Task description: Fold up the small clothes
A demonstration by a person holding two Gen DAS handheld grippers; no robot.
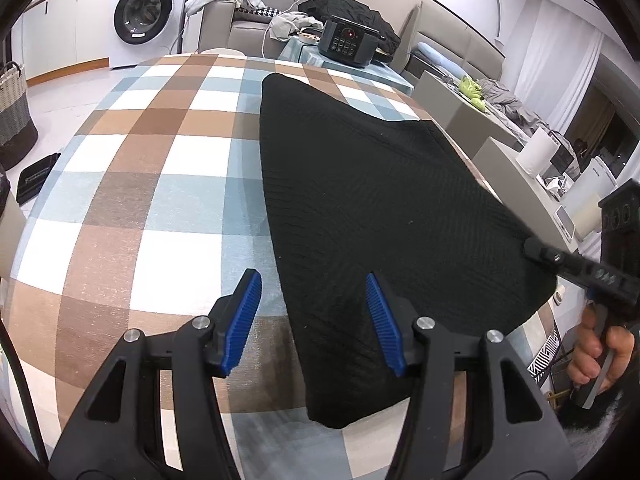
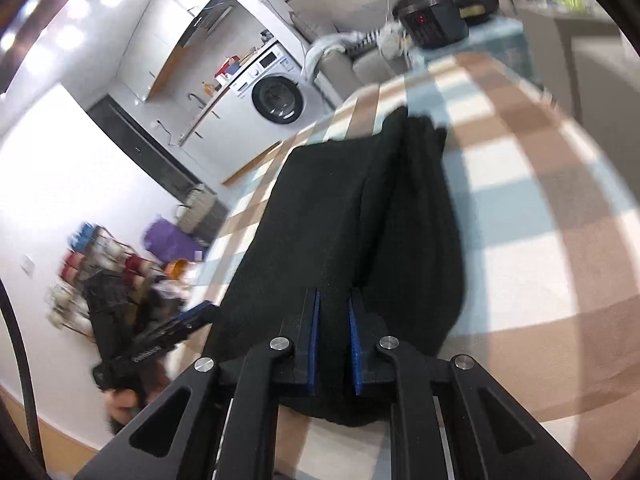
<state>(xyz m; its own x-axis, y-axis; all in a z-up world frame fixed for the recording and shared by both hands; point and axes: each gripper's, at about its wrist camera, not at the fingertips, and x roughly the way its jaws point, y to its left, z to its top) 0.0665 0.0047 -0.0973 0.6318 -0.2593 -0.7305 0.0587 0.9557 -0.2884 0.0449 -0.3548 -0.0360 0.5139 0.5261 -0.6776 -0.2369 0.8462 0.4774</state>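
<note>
Black garment (image 1: 372, 216) lies at one o'clock from the wide-apart left gripper (image 1: 314, 292); right gripper (image 2: 334, 312) clamps its edge.

Even, bright indoor light is filling both views, with soft shadows lying under the black garment (image 1: 372, 208) on the checked surface (image 1: 132, 184). The left wrist view is staying sharp throughout. The right wrist view is smearing with motion blur, worst at the far clutter and the washing machine (image 2: 276, 96). Ceiling lights (image 2: 68, 32) are glaring at its upper left. Fisheye distortion is bending straight edges, and dark vignetting is ringing both frames.
</note>
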